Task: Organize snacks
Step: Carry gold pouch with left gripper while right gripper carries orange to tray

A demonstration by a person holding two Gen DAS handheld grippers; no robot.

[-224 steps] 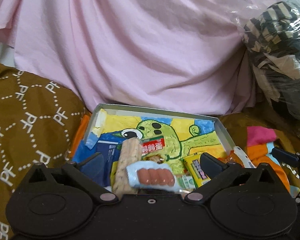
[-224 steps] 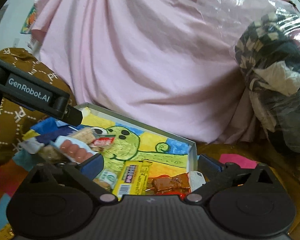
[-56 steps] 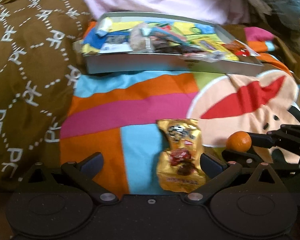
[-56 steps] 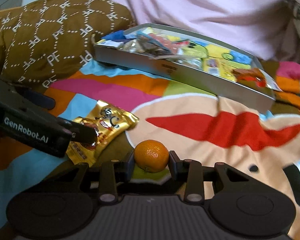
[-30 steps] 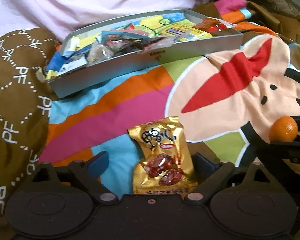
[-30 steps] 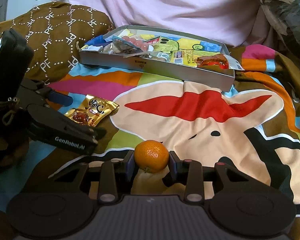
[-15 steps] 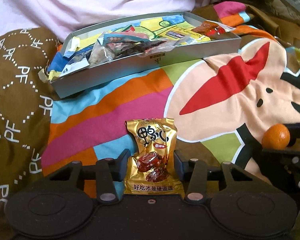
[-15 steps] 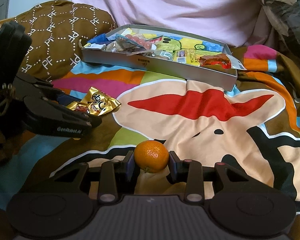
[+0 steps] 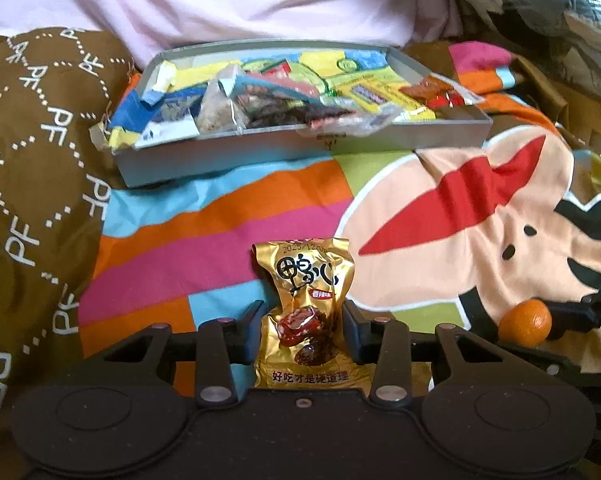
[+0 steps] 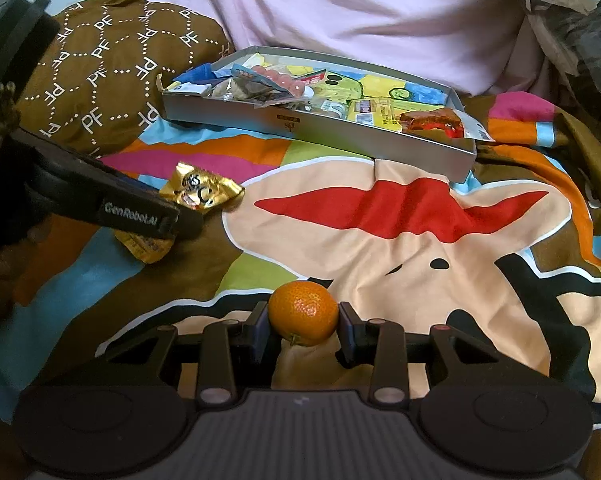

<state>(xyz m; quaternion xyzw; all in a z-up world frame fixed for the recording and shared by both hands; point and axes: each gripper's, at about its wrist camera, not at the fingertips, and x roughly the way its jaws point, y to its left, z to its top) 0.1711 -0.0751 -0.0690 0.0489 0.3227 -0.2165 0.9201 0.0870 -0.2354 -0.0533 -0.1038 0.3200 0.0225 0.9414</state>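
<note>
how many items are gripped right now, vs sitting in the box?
2 gripped: the gold packet in the left gripper, the orange in the right gripper. Everything else is piled in the box; overlaps hide the count.

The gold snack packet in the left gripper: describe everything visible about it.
The gold snack packet is a shiny, crinkled foil pouch with black Chinese characters, a picture of reddish-brown pieces, and a date stamp along its sealed top edge. It stands roughly upright, pinched at its waist by the left gripper, both fingers pressing its sides. Behind it lies the colourful blanket. It looks sealed and unopened.
</note>
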